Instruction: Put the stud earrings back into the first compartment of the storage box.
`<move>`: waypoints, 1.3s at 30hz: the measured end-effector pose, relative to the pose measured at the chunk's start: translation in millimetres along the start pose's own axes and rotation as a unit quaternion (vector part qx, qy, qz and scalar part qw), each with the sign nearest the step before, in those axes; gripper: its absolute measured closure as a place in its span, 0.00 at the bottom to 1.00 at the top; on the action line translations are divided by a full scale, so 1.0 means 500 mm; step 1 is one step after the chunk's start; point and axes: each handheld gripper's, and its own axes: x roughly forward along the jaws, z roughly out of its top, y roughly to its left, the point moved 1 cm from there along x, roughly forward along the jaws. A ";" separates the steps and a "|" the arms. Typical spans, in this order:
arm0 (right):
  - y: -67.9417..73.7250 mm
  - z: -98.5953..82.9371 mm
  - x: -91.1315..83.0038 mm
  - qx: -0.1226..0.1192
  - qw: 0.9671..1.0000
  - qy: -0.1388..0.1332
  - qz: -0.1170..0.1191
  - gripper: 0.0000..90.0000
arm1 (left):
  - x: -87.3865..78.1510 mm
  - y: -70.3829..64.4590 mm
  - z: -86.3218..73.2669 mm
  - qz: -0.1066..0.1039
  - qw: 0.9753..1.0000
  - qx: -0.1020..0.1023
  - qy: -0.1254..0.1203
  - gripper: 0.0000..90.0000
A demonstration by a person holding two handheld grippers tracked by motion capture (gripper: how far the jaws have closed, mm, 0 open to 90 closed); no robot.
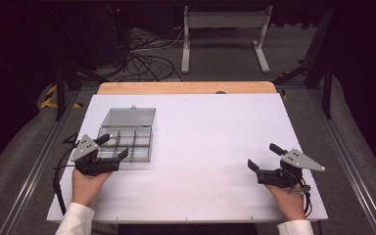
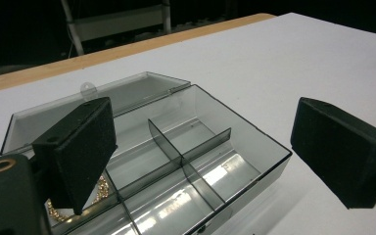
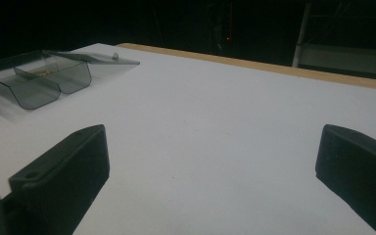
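At the bottom left of the high view I have my left hand (image 1: 89, 183) wrapped around the left tool (image 1: 113, 147), its two black jaws spread wide with nothing between them; the grey three-cornered plate (image 1: 84, 147) sits on top of it. At the bottom right my right hand (image 1: 288, 198) holds the right tool (image 1: 264, 156), jaws likewise wide apart and empty, hovering over bare white counter (image 1: 200, 147), well apart from the box. Just beyond the left tool, in the left half of the frame, lies the smoky transparent plastic compartment box (image 1: 127, 143), its interior split by thin dividers into several cells. In the left gripper view the jaws straddle the near part of that box (image 2: 215, 147): one jaw hangs over a near compartment at lower left, the other stands outside the box wall at the right, neither touching it that I can tell. Under the left jaw, a gold-coloured beaded chain (image 2: 58, 211) lies in the nearest cell at the lower left edge. Behind the cells the hinged clear lid (image 1: 129, 117) is folded flat open on the counter, a small tab at its far edge. In the right gripper view the box (image 3: 44, 81) shows at the upper left. Farthest off, the counter's wooden edge strip (image 1: 186, 87) runs across the upper middle, and past it a white metal frame stand (image 1: 225, 34) and tangled black cables (image 1: 144, 61) rest on the grey floor.
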 end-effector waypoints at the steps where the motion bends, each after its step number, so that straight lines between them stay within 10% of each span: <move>1: 0.000 0.000 0.000 0.001 1.000 -0.001 0.000 0.00 | -0.001 0.001 -0.001 0.001 1.000 -0.001 -0.002 0.12; 39: -0.004 -0.007 0.004 0.001 1.000 -0.001 -0.003 0.00 | -0.056 0.013 -0.059 0.007 1.000 -0.004 -0.025 0.10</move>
